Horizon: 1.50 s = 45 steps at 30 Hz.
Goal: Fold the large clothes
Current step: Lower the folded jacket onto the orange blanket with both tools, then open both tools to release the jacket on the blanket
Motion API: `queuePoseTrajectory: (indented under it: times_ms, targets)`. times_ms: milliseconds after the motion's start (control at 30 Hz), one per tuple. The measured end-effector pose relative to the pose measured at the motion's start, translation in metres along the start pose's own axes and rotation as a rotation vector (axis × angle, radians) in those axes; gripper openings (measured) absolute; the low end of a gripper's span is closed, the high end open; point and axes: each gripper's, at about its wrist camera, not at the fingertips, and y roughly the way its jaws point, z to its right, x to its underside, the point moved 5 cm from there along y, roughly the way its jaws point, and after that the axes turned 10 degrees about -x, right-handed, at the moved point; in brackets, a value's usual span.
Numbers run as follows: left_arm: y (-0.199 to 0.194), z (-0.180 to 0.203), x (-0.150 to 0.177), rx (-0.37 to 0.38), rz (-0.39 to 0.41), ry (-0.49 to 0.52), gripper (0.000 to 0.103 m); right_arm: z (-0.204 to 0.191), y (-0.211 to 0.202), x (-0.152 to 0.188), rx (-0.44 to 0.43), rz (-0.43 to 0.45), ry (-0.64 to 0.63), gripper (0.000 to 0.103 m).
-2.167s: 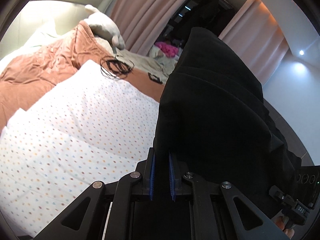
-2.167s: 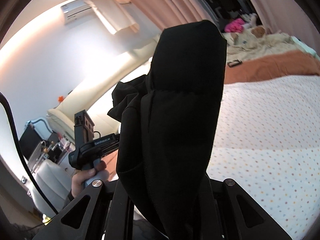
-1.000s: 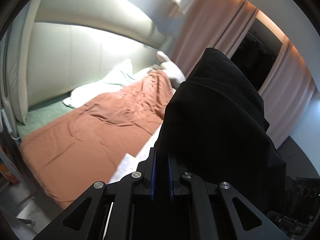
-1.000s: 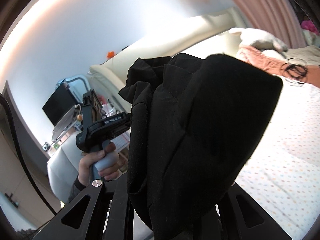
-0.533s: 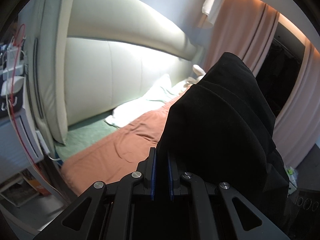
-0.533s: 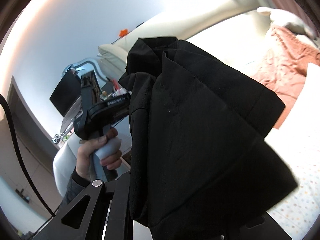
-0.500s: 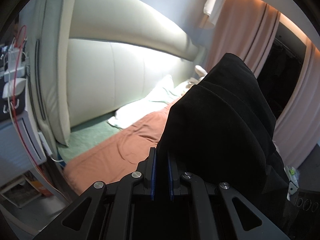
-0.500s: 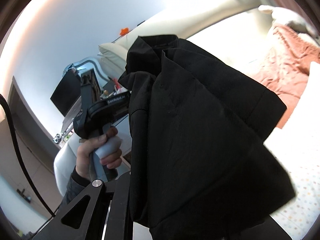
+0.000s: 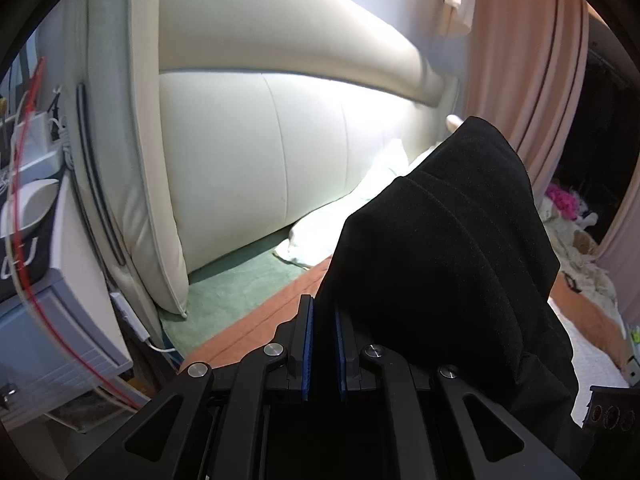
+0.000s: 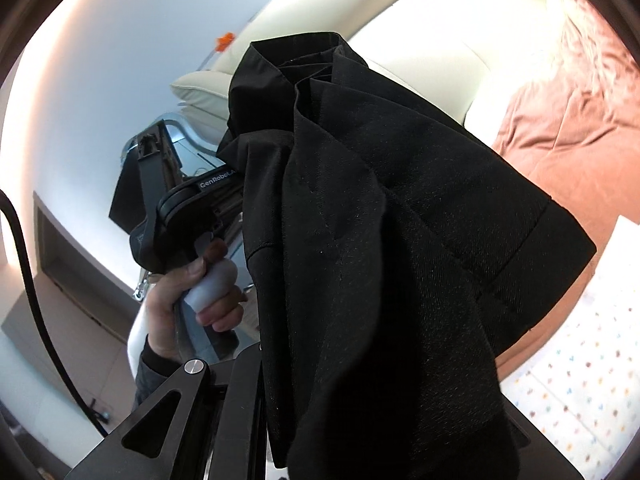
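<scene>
Black garment [image 10: 400, 240] hangs in the air, bunched, draped over and ahead of both sets of jaws. Left gripper [image 9: 323, 344] nearly closed, cloth pinched between its blue pads. Right gripper [image 10: 304, 420] is buried under fabric; probably clamped on it too. Bed [image 9: 248, 280] lies below, headboard [image 9: 260, 152] ahead. Risk: thin pinch slips while swinging, garment drops crumpled or folds uneven.

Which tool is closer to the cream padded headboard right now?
Left. The left tool points at the headboard close ahead; the right tool sits farther back, with the left one between it and the headboard.
</scene>
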Motion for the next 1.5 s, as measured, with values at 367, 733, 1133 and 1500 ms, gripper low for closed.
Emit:
queuePoseTrajectory:
  times_ms: [367, 733, 1133, 1500]
  targets:
    - [0.119, 0.034, -0.009, -0.054, -0.084, 0.037, 0.002, 0.12, 0.011, -0.051, -0.012, -0.019, 0.078, 0.016]
    - [0.17, 0.044, 0.057, -0.088, -0.265, 0.078, 0.005, 0.33, 0.008, -0.031, 0.279, -0.114, 0.331, 0.027]
    - [0.154, -0.02, 0.153, -0.13, -0.391, -0.029, 0.005, 0.319, -0.003, -0.06, 0.335, -0.047, 0.217, 0.027]
    - [0.132, -0.02, 0.189, -0.081, -0.427, -0.09, 0.032, 0.313, -0.04, -0.06, 0.595, -0.085, 0.159, 0.053]
